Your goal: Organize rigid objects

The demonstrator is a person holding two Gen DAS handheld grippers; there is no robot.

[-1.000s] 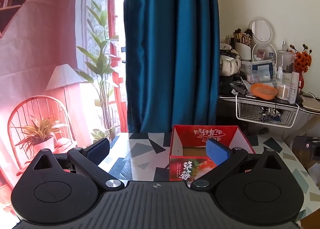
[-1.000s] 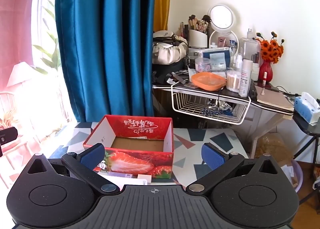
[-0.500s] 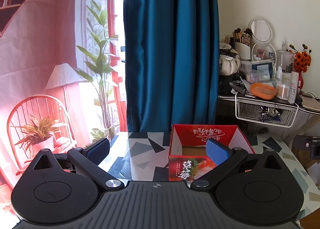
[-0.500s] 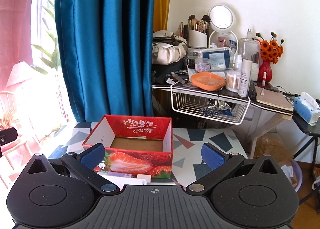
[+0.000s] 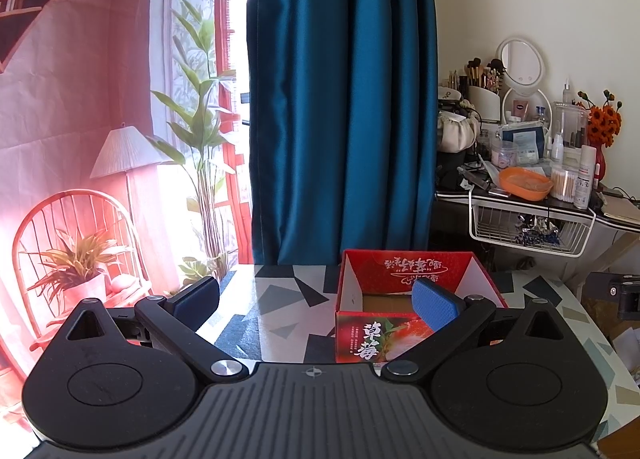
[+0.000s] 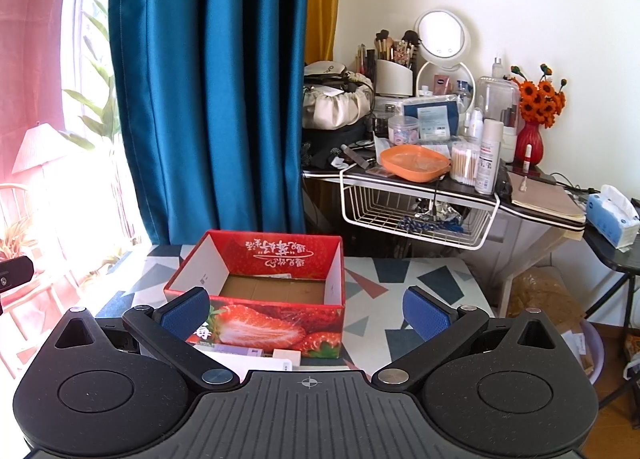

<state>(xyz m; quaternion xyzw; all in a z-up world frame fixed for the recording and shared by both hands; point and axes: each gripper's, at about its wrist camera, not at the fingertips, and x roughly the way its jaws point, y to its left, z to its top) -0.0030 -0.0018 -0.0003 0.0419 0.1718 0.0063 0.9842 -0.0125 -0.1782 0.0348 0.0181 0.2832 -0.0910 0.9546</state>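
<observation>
A red strawberry-print cardboard box (image 6: 276, 259) stands open on the patterned table (image 6: 400, 275); only its bare brown floor shows inside. It also shows in the left wrist view (image 5: 360, 287), at the right. My right gripper (image 6: 306, 309) is open and empty, held just in front of the box. Small flat packages (image 6: 256, 357) lie on the table against the box's near side, partly hidden by the gripper body. My left gripper (image 5: 316, 299) is open and empty, left of the box over the table (image 5: 276, 299).
A blue curtain (image 6: 208, 91) hangs behind the table. A cluttered vanity shelf (image 6: 440, 175) with an orange tray, bottles, a mirror and a wire basket (image 6: 416, 219) stands at the back right. A tissue pack (image 6: 612, 215) sits far right.
</observation>
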